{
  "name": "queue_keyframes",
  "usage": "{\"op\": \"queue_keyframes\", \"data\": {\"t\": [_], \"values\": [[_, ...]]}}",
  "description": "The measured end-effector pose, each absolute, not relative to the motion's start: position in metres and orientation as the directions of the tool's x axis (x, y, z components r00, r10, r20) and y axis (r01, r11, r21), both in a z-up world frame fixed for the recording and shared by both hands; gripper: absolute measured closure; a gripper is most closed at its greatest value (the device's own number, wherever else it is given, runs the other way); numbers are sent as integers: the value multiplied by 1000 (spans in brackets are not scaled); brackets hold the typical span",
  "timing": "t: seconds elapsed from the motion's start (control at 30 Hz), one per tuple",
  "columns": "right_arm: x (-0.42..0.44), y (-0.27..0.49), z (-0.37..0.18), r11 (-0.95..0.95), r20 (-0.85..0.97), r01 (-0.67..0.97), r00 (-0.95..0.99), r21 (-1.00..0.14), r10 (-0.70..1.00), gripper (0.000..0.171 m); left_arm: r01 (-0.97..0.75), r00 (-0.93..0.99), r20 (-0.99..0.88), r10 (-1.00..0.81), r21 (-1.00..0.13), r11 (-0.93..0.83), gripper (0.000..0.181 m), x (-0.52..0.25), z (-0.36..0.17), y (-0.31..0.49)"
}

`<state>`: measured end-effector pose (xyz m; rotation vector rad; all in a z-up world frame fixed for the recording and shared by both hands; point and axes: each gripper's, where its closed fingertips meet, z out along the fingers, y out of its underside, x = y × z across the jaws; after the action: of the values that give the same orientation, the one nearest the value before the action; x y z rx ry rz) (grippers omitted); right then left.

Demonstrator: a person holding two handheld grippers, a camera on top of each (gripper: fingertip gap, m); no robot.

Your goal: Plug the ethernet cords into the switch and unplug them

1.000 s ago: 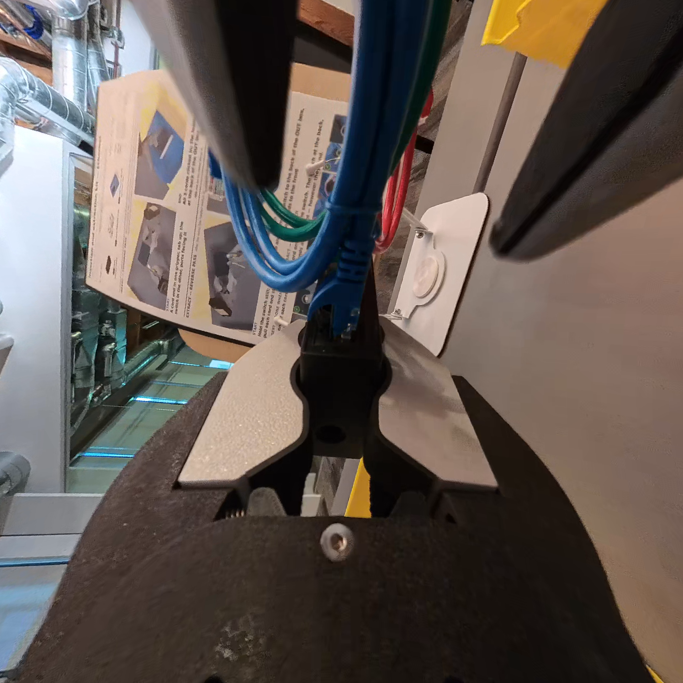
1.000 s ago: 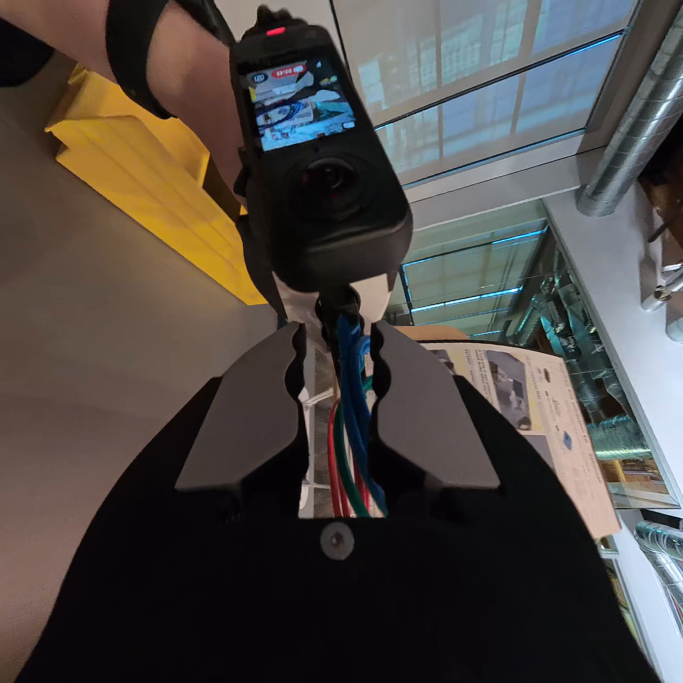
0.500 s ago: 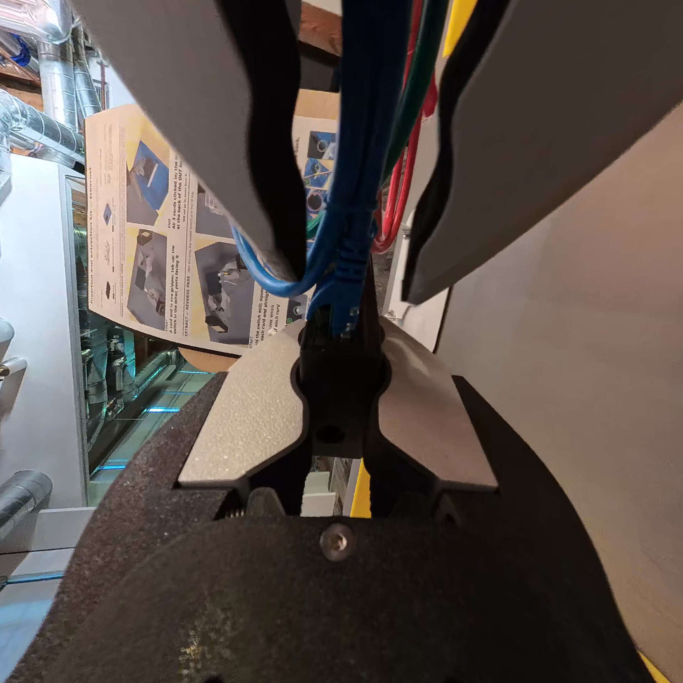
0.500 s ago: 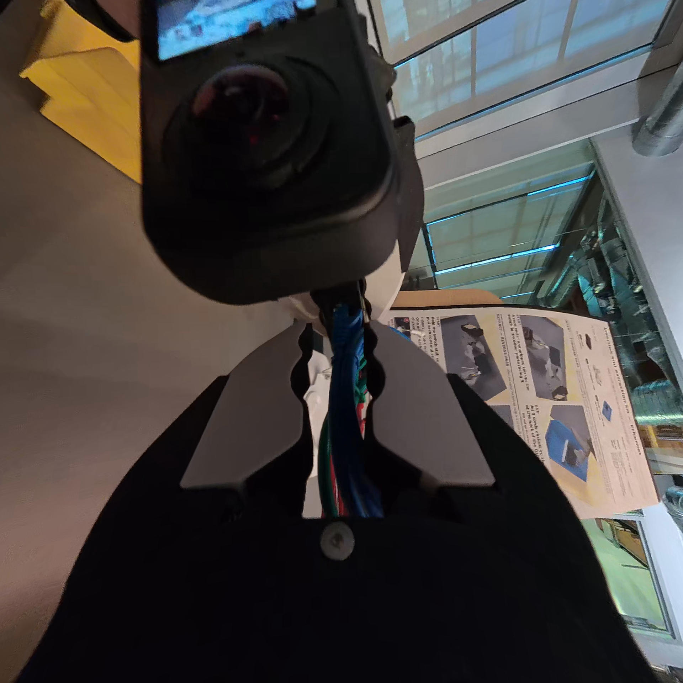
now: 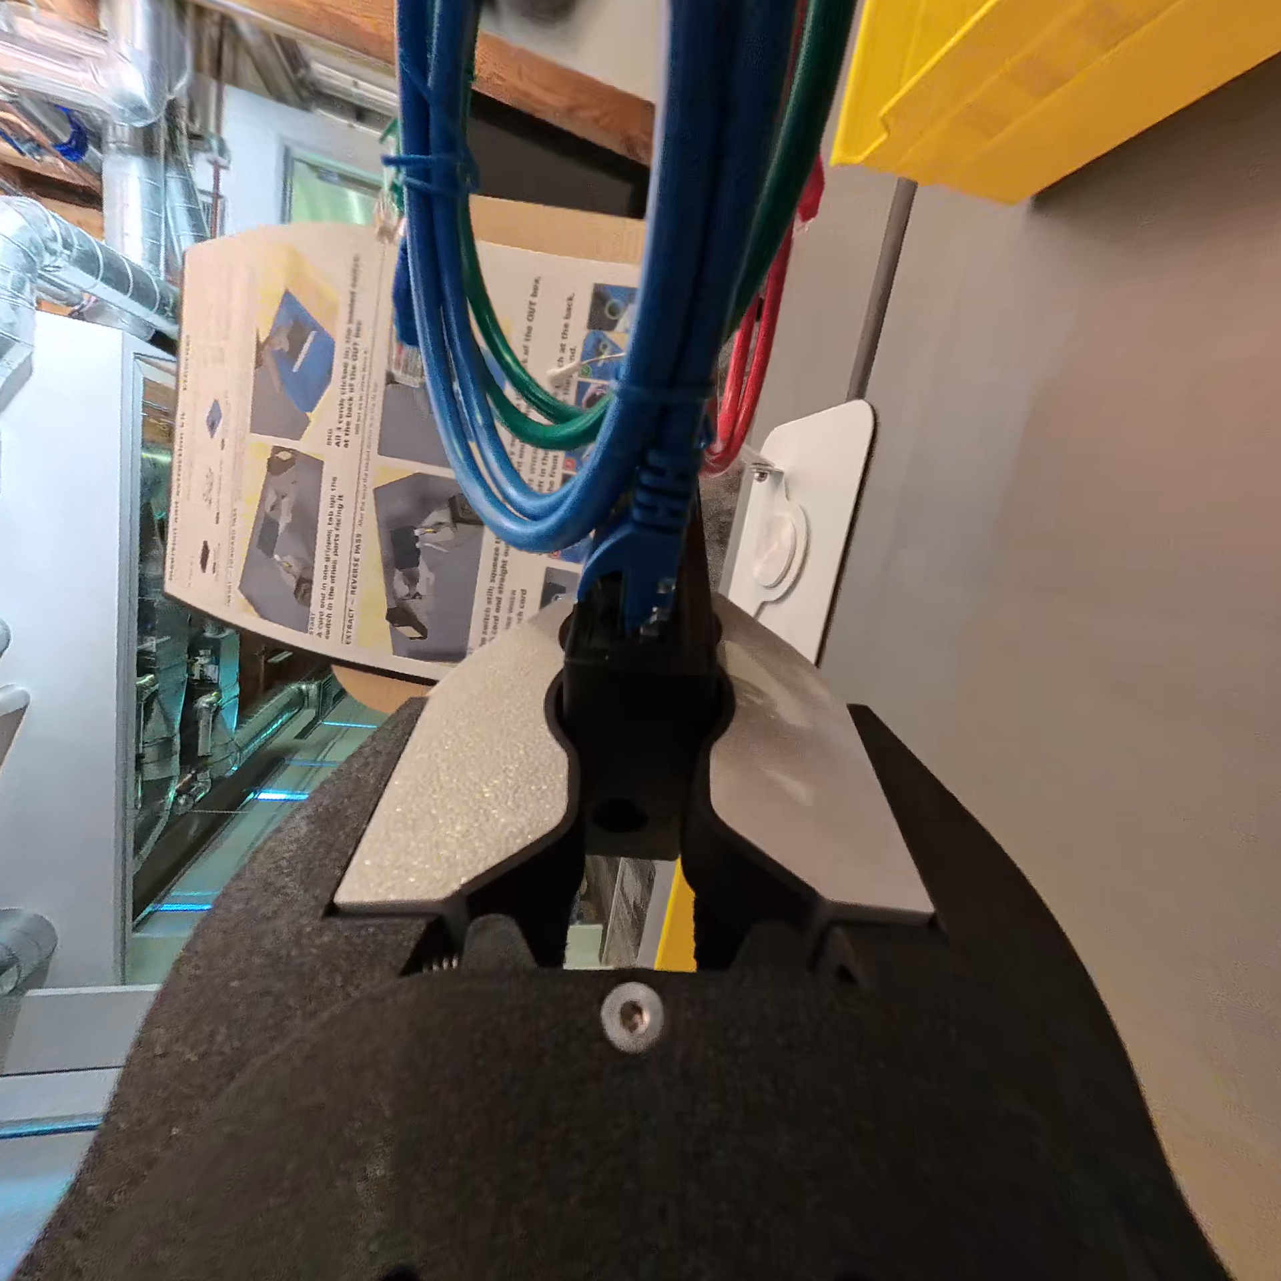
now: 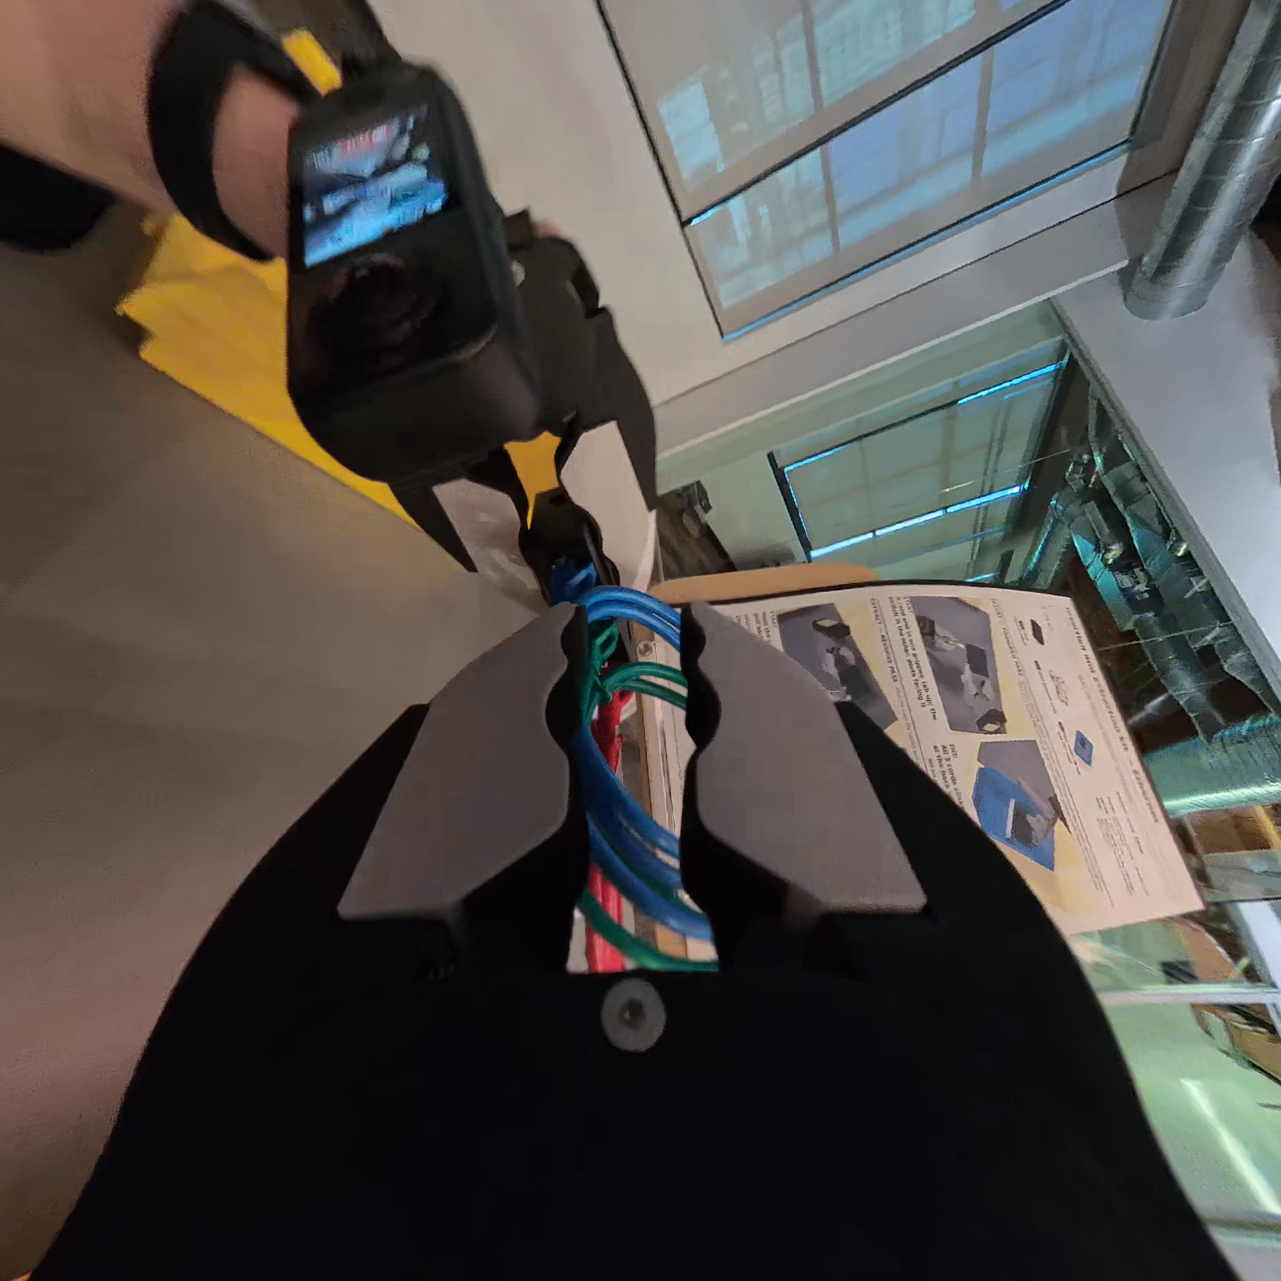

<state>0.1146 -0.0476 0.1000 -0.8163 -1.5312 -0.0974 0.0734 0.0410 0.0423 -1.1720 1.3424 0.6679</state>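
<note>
My left gripper (image 5: 638, 624) is shut on a small black switch (image 5: 634, 728), which sits upright between its fingers. A blue ethernet plug (image 5: 651, 554) sits in a port on the switch's far face. Its tied blue cord bundle (image 5: 665, 291) runs away from me, beside green cords (image 5: 554, 430) and red cords (image 5: 742, 416). My right gripper (image 6: 631, 617) faces the left gripper (image 6: 554, 547). Its jaws stand a little apart, with the blue cords (image 6: 624, 818) running through the gap. The right gripper does not show in the left wrist view.
The views are rolled sideways. A grey table (image 5: 1074, 624) fills one side, with a white plate (image 5: 797, 527) on it and a yellow bin (image 5: 1040, 90) beyond. A printed instruction sheet on cardboard (image 5: 291, 485) stands behind the cords. A person's strapped wrist (image 6: 208, 138) holds the left gripper. Left tips to right tips: about 12 cm.
My right gripper has drawn back along the cords, away from the switch, and has left the left wrist view. The blue plug stays in the switch, which the left gripper still holds.
</note>
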Motion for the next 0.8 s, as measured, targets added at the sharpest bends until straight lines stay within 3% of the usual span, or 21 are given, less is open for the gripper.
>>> {"op": "queue_keyframes", "data": {"t": [0.17,0.33,0.5,0.8], "values": [[134,-76,129,764,869,427,131,-483,476,145,-880,231,-943,-239,-307,363,151,66,57,37],[123,-87,130,761,856,409,121,-504,502,145,-905,200,-961,-189,-255,340,151,61,63,36],[100,-72,102,787,923,509,39,-349,384,146,-909,138,-967,-213,-209,361,151,77,51,28],[99,-48,72,722,912,632,-59,-280,405,146,-925,85,-965,-248,-169,340,151,88,41,22]]}}
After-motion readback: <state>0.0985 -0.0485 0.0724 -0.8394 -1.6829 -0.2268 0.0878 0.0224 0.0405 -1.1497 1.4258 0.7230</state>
